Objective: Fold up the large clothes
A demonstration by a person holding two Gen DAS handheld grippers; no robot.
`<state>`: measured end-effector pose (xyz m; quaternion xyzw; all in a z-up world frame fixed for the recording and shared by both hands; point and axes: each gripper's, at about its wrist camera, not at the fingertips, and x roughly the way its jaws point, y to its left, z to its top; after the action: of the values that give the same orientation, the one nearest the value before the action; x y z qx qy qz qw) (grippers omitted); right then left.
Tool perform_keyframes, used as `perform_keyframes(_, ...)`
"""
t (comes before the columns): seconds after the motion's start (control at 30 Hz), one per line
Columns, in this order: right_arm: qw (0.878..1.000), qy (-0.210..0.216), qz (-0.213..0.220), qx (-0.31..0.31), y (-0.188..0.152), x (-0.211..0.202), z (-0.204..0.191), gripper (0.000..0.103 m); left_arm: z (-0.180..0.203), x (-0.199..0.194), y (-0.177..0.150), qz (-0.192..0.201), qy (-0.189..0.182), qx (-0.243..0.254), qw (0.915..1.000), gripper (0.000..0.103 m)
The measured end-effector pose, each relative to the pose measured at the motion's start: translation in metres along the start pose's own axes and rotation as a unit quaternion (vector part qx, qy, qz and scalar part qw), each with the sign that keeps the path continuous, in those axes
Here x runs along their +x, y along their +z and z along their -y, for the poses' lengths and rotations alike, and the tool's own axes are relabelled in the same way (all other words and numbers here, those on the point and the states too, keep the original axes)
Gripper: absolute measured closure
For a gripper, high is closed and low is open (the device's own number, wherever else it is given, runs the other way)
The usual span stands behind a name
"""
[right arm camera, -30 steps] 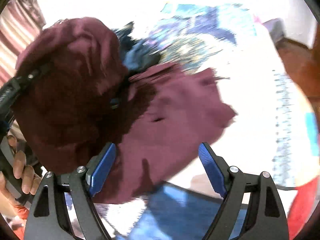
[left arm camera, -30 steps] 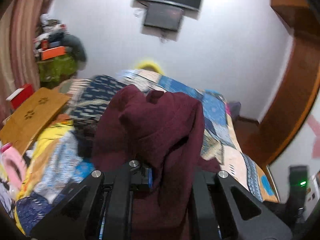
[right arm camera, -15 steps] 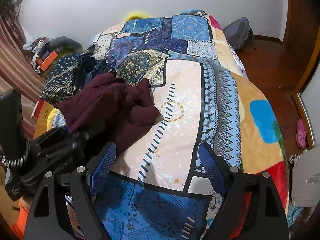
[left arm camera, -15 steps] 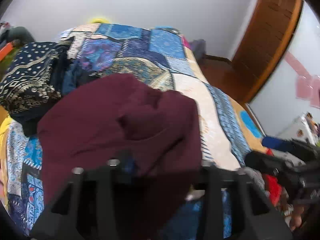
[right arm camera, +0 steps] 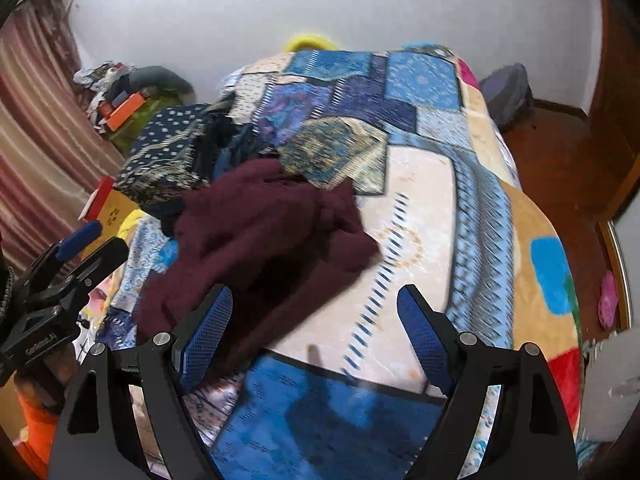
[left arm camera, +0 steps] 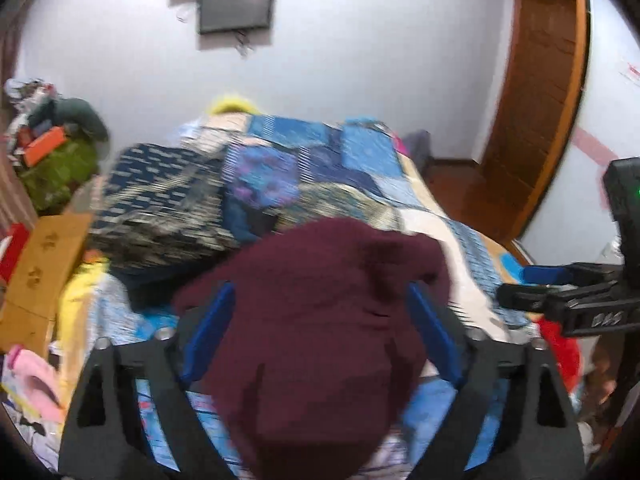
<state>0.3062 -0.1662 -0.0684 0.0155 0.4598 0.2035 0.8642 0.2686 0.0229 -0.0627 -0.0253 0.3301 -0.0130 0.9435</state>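
A crumpled maroon garment (right arm camera: 260,232) lies in a heap on the patchwork bedspread (right arm camera: 460,208). In the left wrist view the garment (left arm camera: 320,320) fills the space between and below the spread blue pads of my left gripper (left arm camera: 318,320), which is open just above it. My right gripper (right arm camera: 310,320) is open and empty, above the bedspread just right of the garment. The right gripper also shows at the right edge of the left wrist view (left arm camera: 560,296), and the left gripper at the left edge of the right wrist view (right arm camera: 80,248).
A pile of dark blue patterned clothes (right arm camera: 180,152) lies behind the garment. A cluttered stand with an orange box (right arm camera: 126,110) is at the far left by the curtain (right arm camera: 36,128). A wooden door (left arm camera: 540,92) and floor with a grey bag (right arm camera: 508,88) are to the right.
My left gripper has opened and let go of the maroon garment, which now lies in a heap on the bed. The right gripper has stayed open and tilted a little.
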Motion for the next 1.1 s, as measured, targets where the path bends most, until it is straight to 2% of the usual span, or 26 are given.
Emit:
perform_keyframes(0.07, 1.000, 0.005, 0.004, -0.013, 0.008, 0.003, -0.014, 0.021, -0.020, 0.003, -0.004, -0.002, 0.038, 0.004, 0.9993, 0.010)
perform_keyframes(0.13, 1.000, 0.009, 0.006, -0.026, 0.013, 0.008, -0.026, 0.021, -0.035, 0.010, -0.011, -0.018, 0.049, 0.002, 0.9986, 0.010)
perform_keyframes(0.23, 0.998, 0.016, 0.005, -0.056, 0.023, 0.019, -0.051, 0.021, -0.057, 0.031, -0.025, -0.060, 0.048, -0.016, 0.9969, 0.010)
perform_keyframes(0.37, 0.995, 0.015, -0.003, -0.096, 0.027, 0.038, -0.074, 0.021, -0.069, 0.064, -0.052, -0.127, 0.028, -0.026, 0.9912, 0.010)
perform_keyframes(0.5, 0.992, -0.032, -0.015, -0.120, 0.028, 0.065, -0.074, 0.021, -0.066, 0.096, -0.078, -0.173, 0.006, -0.028, 0.9844, 0.010)
perform_keyframes(0.57, 0.992, -0.059, -0.021, -0.107, 0.029, 0.075, -0.057, 0.021, -0.060, 0.097, -0.084, -0.171, 0.006, -0.024, 0.9849, 0.009)
perform_keyframes(0.7, 0.997, -0.050, -0.040, -0.052, 0.030, 0.081, -0.012, 0.023, -0.061, 0.098, -0.088, -0.165, -0.005, -0.030, 0.9859, 0.009)
perform_keyframes(0.73, 0.997, -0.034, -0.053, -0.037, 0.029, 0.086, 0.001, 0.023, -0.062, 0.098, -0.088, -0.165, -0.010, -0.033, 0.9857, 0.009)
perform_keyframes(0.8, 0.997, -0.027, -0.071, -0.021, 0.022, 0.096, 0.017, 0.023, -0.064, 0.100, -0.090, -0.168, -0.019, -0.039, 0.9849, 0.008)
perform_keyframes(0.9, 0.996, -0.025, -0.081, -0.018, 0.010, 0.107, 0.027, 0.021, -0.063, 0.102, -0.092, -0.169, -0.022, -0.043, 0.9844, 0.008)
perform_keyframes(1.0, 0.996, -0.002, -0.088, 0.001, 0.010, 0.104, 0.030, 0.020, -0.061, 0.099, -0.093, -0.165, -0.016, -0.041, 0.9853, 0.008)
perform_keyframes(1.1, 0.995, -0.009, -0.095, -0.008, 0.014, 0.096, 0.021, 0.020, -0.065, 0.094, -0.087, -0.163, -0.010, -0.044, 0.9856, 0.009)
